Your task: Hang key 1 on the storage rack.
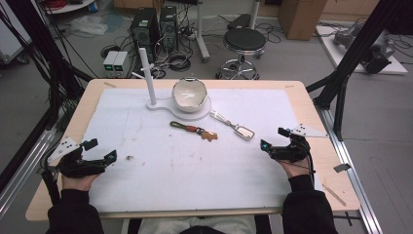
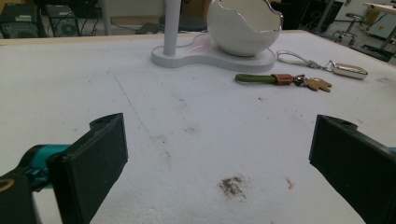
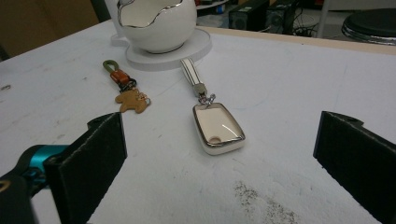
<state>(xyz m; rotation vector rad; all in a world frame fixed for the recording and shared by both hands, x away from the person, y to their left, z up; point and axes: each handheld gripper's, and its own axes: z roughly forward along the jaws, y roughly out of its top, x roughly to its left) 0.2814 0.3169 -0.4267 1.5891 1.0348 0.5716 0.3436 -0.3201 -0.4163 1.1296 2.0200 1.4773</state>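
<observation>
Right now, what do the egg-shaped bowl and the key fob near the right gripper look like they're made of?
The bowl looks like glossy white ceramic with a metallic rim; it shows sharp highlights. The key fob seems to be shiny white plastic with a chrome-like edge and a mirror-like face, though it could be metal.

From up top I've got both forearms coming in from the near edge in dark sleeves, each hand wrapped around its tool. Left gripper (image 1: 100,150) sits out at the left side, jaws spread wide with nothing between them, aimed inward and forward. Right gripper (image 1: 274,138) mirrors it at the right side, jaws also gaping and bare. Left hand (image 1: 78,170) and right hand (image 1: 294,161) both look low and level, well apart from each other.
</observation>
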